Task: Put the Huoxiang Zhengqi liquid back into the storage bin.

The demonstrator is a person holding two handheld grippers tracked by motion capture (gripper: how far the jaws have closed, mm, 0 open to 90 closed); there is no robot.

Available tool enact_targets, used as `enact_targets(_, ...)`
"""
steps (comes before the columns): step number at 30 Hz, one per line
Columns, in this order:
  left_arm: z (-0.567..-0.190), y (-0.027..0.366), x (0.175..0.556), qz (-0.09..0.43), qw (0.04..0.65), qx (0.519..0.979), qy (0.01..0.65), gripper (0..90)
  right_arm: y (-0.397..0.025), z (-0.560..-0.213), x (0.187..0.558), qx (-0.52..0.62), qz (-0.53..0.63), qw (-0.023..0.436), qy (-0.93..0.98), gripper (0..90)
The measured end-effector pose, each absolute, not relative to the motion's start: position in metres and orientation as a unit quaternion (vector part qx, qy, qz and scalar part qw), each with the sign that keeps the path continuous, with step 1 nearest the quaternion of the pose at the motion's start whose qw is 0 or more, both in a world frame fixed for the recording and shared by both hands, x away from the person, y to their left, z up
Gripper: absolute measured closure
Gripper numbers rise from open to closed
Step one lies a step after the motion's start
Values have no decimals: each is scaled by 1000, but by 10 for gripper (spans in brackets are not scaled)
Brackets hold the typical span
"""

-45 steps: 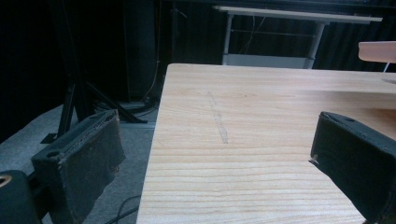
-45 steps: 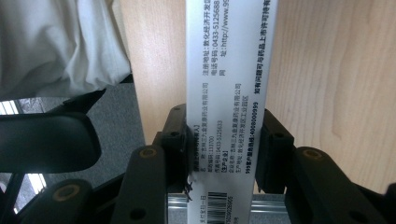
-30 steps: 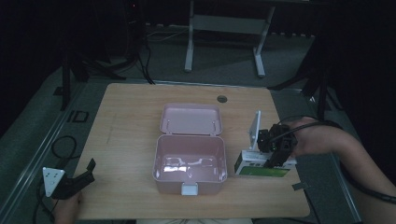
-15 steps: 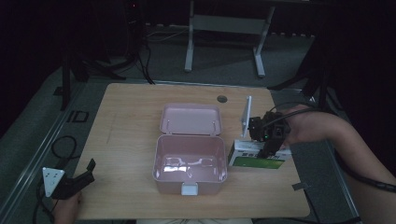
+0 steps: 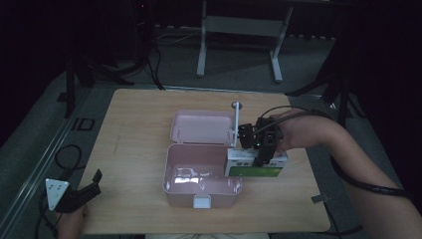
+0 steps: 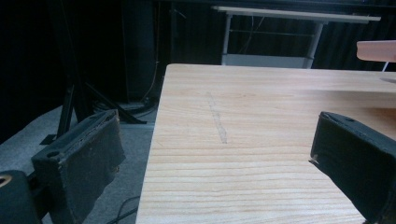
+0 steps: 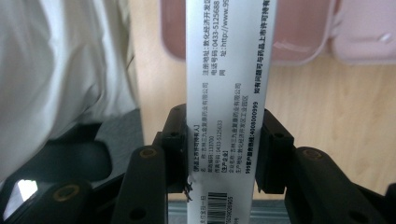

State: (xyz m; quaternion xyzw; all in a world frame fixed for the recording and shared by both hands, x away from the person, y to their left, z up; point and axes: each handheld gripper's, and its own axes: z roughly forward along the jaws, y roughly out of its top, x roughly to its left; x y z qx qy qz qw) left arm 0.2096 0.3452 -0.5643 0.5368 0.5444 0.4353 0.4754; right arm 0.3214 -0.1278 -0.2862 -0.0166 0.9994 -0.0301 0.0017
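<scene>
A pink lunch box lies open mid-table, its lid folded back. My right gripper is shut on a white and green carton, held in the air over the box's right rim. In the right gripper view the carton's white printed side runs up between the black pads, with the pink box beyond. My left gripper rests open at the table's front left corner. Its wide-apart jaws frame bare wood in the left gripper view.
A small dark round object lies near the table's far edge. A metal table frame stands on the floor beyond. Cables lie on the floor at the left. A pale shirt shows in the right gripper view.
My right gripper has carried the carton leftward, from beside the box to over its right rim. The left gripper has stayed still.
</scene>
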Motion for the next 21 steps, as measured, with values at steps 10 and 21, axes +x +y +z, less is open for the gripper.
enact_targets(10,-564,345,210,435,477,537,544,26,-92,-285,322,-35,-22,2,999,618)
enact_targets(21,-564,345,210,434,477,538,542,26,-57,-285,319,-53,-23,-2,998,618)
